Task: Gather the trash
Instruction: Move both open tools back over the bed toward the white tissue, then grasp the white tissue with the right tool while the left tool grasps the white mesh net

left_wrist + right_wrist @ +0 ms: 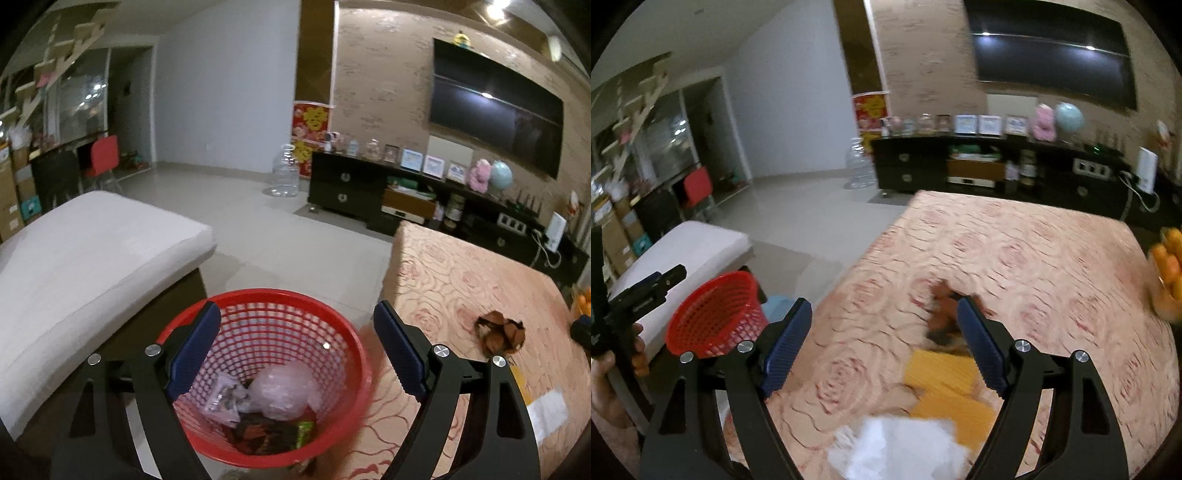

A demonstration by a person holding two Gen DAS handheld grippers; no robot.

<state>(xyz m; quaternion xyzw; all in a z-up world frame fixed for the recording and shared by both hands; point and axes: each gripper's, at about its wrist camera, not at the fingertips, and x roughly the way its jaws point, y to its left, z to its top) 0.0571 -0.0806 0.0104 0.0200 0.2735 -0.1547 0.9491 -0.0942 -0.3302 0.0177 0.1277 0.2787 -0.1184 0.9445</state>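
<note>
1. The crumpled brown wrapper (500, 330) lies on the desk with the pink rose-patterned cloth (443, 266), well right of the red plastic mesh basket (354, 332). By its looks it is light, thin and springy, likely to slide on the cloth, so a pinch across its raised middle folds seems safest.
2. A crumpled white tissue or plastic wad (894, 450) and flat yellow-orange sheets (942, 384) lie near the desk's front edge. The wad should be soft and squashable; the flat sheets offer little height and would need taking at an edge.
3. The left gripper (297, 350) hangs over the basket, its blue fingers (195, 350) spread wide with nothing between them. The right gripper (884, 343) hovers above the desk, equally wide and empty, its right finger overlapping the brown wrapper in the picture.
4. Only the left wrist view looks into the basket, showing clear plastic, a printed packet and dark wrappers already inside.
5. Only the right wrist view shows the white wad and yellow sheets clearly, a bowl of orange fruit (1169, 266) at the far right, and the basket from outside, tilted beside the desk's corner; motion blur softens the wrapper there.
</note>
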